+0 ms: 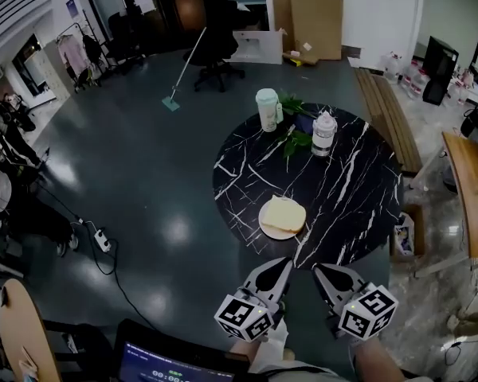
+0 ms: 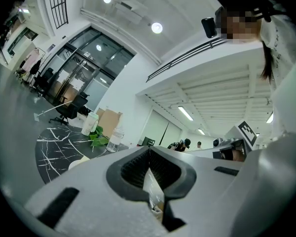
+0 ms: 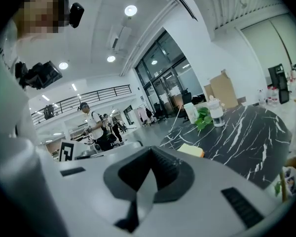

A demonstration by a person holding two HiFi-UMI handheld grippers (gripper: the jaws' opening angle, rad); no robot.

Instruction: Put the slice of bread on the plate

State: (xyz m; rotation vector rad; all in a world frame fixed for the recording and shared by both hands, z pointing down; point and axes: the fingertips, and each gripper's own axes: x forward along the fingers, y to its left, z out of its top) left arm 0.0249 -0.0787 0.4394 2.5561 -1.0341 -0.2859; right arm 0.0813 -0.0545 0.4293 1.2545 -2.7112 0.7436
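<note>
The round black white-veined marble tabletop (image 1: 358,189) carried a round tan plate (image 1: 271,231), a pale green cup (image 1: 267,110), a clear plastic bottle (image 1: 323,134) and leafy green sprigs (image 1: 296,140).

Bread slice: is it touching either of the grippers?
Apart. The head view shows the bread slice lying on the plate, while the left gripper and right gripper hang near the table edge, with dark tabletop between.

The floor (image 1: 143,173) is dark grey and shiny. A round black bench (image 1: 358,205) has white lines. A black chair (image 1: 215,54) and brown cardboard (image 1: 315,18) stand near the white wall (image 1: 374,6). Round lights (image 2: 157,27) glow on the ceiling.
</note>
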